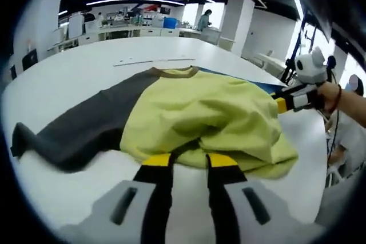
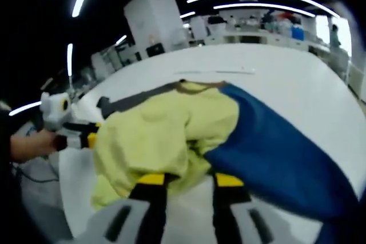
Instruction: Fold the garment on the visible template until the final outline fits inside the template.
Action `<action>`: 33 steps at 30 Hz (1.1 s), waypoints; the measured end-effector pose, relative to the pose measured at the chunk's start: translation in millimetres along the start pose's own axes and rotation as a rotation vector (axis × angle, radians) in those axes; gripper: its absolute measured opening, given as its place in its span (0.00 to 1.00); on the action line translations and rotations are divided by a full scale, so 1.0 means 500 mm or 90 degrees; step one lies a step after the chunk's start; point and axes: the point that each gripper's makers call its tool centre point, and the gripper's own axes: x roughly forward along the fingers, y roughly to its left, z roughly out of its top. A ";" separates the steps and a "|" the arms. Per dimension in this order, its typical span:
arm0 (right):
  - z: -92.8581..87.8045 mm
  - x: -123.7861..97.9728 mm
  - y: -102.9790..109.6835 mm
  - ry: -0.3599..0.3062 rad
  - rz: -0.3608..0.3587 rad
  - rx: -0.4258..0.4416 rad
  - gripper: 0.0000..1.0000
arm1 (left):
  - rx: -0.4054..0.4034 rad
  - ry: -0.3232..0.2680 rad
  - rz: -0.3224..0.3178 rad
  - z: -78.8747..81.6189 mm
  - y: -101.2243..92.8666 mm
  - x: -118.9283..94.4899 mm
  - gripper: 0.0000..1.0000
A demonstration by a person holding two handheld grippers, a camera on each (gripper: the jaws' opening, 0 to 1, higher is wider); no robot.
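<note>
A yellow-green garment (image 1: 206,112) with a dark grey side and sleeve (image 1: 80,127) lies bunched on the white table (image 1: 74,72), its brown collar (image 1: 174,72) at the far side. A sliver of the blue template (image 1: 260,86) shows beyond it. My left gripper (image 1: 189,161) stands open, its yellow tips at the garment's near hem. My right gripper (image 1: 281,104), held by a hand, meets the cloth's right edge. In the right gripper view the yellow garment (image 2: 160,130) overlaps the blue template (image 2: 274,152). My right gripper (image 2: 190,179) is open at the fold's edge, and my left gripper (image 2: 86,139) touches the cloth at left.
A thin pale strip (image 1: 154,61) lies on the table beyond the collar. Lab benches and a white pillar (image 1: 237,18) stand at the back, with a person (image 1: 204,20) there. The table edge curves close on the right (image 1: 311,141).
</note>
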 end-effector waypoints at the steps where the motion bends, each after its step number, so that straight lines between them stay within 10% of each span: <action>1: -0.001 0.002 -0.001 0.000 0.001 0.001 0.22 | 0.006 0.003 0.005 -0.001 0.001 0.001 0.18; 14: 0.000 0.011 0.012 -0.017 0.001 -0.002 0.09 | 0.081 0.031 0.059 -0.008 0.024 0.004 0.25; 24: 0.001 0.003 0.019 -0.018 -0.014 -0.026 0.02 | 0.051 0.026 0.032 -0.006 0.013 0.011 0.00; 33: 0.015 -0.040 0.030 -0.027 -0.029 -0.038 0.00 | 0.058 0.008 0.031 0.016 -0.003 -0.033 0.00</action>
